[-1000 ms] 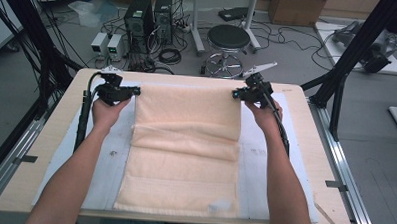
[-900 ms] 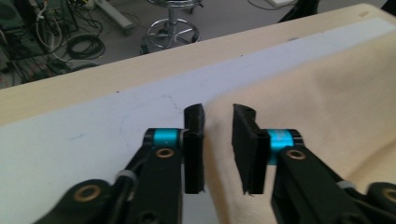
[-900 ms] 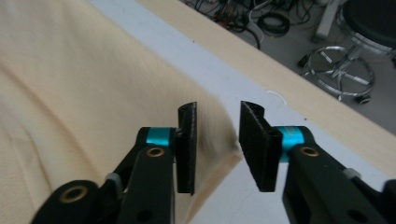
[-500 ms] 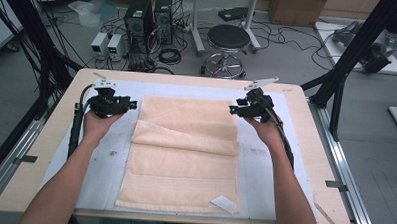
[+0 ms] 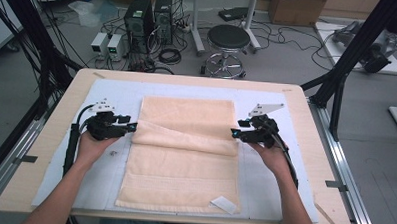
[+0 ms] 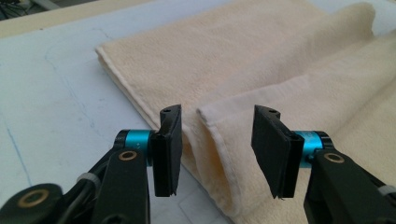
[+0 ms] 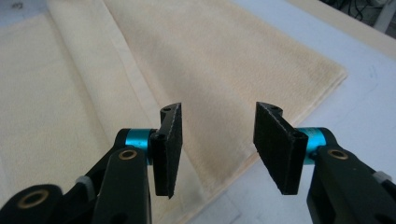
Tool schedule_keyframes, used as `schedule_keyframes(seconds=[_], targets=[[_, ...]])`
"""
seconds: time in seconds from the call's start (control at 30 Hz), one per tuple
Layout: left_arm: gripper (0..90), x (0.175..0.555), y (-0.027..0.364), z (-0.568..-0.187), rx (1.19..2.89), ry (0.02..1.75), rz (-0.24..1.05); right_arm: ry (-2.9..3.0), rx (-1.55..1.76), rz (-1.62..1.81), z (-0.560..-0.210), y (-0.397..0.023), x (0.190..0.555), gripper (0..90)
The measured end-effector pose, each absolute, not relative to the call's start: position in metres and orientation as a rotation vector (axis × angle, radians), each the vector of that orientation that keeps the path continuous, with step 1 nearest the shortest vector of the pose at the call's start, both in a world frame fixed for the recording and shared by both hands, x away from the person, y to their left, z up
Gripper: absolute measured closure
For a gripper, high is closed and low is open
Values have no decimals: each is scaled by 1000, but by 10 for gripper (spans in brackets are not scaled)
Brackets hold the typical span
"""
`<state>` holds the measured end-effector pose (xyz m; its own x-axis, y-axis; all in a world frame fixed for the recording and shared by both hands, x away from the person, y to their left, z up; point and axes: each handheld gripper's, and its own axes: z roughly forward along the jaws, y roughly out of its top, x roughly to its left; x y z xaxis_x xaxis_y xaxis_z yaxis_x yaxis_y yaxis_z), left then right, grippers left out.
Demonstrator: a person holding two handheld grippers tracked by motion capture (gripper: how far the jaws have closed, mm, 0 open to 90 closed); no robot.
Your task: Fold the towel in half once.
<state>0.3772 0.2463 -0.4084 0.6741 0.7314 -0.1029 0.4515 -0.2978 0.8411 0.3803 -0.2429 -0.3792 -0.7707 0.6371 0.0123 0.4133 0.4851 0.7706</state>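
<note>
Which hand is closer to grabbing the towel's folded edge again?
Left. The left gripper has the towel's folded edge right between its open jaws; the right gripper is open too, over flat towel.

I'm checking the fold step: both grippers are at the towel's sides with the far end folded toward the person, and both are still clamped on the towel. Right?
Not quite. The left gripper and right gripper have just been opening, and their jaws stand apart, pressing nothing, as both gripper views show. The towel lies released; in the left gripper view its folded edge sits loose between the jaws. The rest holds.
</note>
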Motion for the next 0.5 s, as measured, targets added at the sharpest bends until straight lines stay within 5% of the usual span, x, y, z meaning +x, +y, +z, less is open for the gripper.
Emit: schedule_keyframes(seconds=[0.3,0.5], targets=[[546,383,238,-419,2017,942,364,2603,900,1071,-403,-232,376,499],[669,385,235,-424,2060,945,349,2673,910,1008,-414,-226,379,527]])
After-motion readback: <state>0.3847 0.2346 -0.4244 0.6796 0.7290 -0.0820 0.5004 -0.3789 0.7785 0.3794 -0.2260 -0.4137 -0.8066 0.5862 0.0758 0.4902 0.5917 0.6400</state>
